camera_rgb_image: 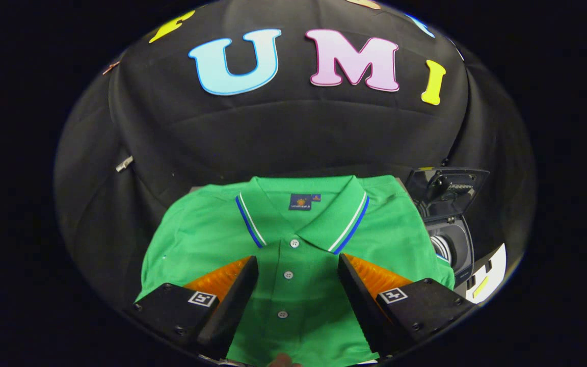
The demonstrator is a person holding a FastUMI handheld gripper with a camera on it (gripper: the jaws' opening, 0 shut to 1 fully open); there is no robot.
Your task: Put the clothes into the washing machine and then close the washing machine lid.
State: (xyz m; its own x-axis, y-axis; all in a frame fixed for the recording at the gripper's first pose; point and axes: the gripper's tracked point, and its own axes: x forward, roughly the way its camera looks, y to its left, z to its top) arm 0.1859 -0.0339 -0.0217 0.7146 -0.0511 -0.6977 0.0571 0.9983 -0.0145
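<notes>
A green polo shirt (207, 232) lies flat and folded below me, its collar trimmed in blue and white and pointing away from the fingers. Its button placket runs down between my two fingers. My gripper (297, 267) hovers open above the shirt's chest, with the fingers spread wide and nothing held between them. To the right of the shirt stands a small washing machine (454, 239) with its lid (446, 186) raised, so the round drum opening shows beneath it.
Black cloth covers the booth wall behind the shirt and drapes down on the left. A small metal clip (124, 163) sticks out of the cloth at the left. A white card (487, 272) lies just in front of the washing machine.
</notes>
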